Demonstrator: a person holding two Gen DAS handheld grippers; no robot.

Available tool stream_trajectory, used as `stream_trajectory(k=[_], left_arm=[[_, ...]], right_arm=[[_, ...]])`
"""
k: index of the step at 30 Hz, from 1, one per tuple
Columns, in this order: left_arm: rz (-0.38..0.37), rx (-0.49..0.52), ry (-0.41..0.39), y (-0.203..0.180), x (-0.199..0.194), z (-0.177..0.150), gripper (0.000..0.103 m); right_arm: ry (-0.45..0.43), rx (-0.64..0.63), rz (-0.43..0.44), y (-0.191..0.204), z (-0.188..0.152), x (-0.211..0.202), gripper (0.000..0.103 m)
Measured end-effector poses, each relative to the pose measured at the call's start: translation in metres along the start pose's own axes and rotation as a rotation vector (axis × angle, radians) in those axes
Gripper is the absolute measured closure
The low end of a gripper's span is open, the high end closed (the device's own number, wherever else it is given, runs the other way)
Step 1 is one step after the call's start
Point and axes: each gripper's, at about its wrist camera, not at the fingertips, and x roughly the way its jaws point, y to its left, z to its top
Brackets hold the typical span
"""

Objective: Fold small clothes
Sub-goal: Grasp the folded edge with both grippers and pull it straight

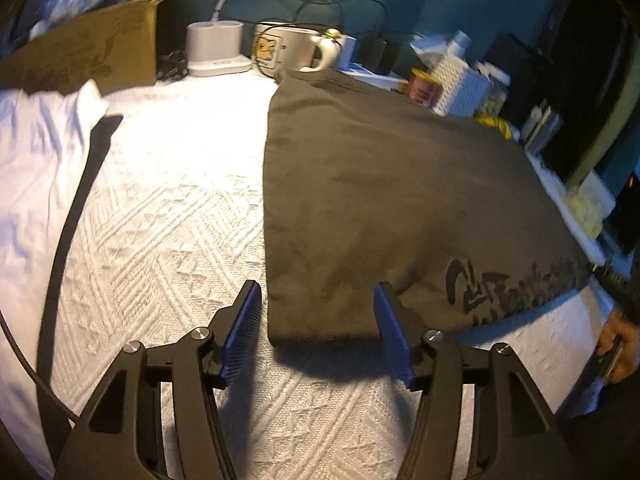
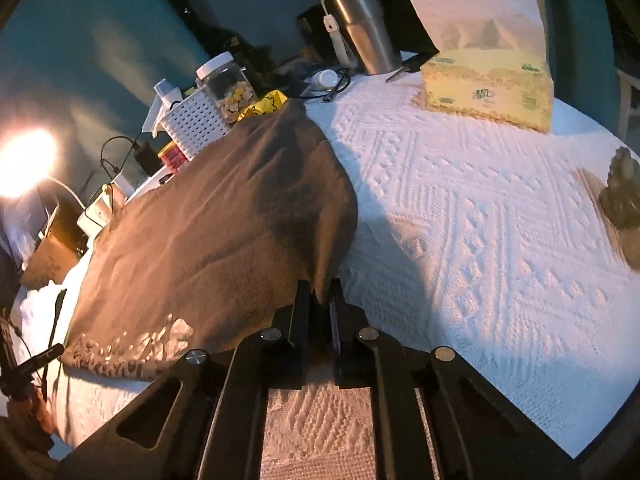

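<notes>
Olive-brown t-shirt [image 1: 384, 200] lies flat on the white textured table cover [image 1: 168, 216], printed lettering along its near edge. Left gripper [image 1: 318, 332] has its jaws apart, straddling the shirt's near-left corner; the blue pads [image 1: 244, 332] sit either side of the cloth, not pressing it. Right gripper [image 2: 320, 292] is clamped narrow on the shirt's [image 2: 208, 224] near-right corner, fabric pinched between the fingers. Mug [image 1: 296, 54] and cardboard box [image 1: 88, 56] sit past the shirt; tissue box [image 2: 486, 90] and steel tumbler [image 2: 366, 28] far right.
</notes>
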Motion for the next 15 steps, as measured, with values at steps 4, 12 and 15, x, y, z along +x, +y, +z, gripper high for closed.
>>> stream_trajectory(k=[4, 12, 15], left_arm=[[0.001, 0.066, 0.016, -0.008, 0.002, 0.001, 0.063], [-0.022, 0.053, 0.046, -0.015, -0.008, -0.004, 0.091], [-0.033, 0.075, 0.044, -0.021, -0.016, -0.008, 0.091]], right_arm=[[0.002, -0.016, 0.006, 0.0, 0.002, -0.002, 0.094], [-0.008, -0.016, 0.015, -0.003, -0.001, -0.021, 0.095], [-0.014, -0.023, 0.003, -0.004, -0.002, -0.029, 0.095]])
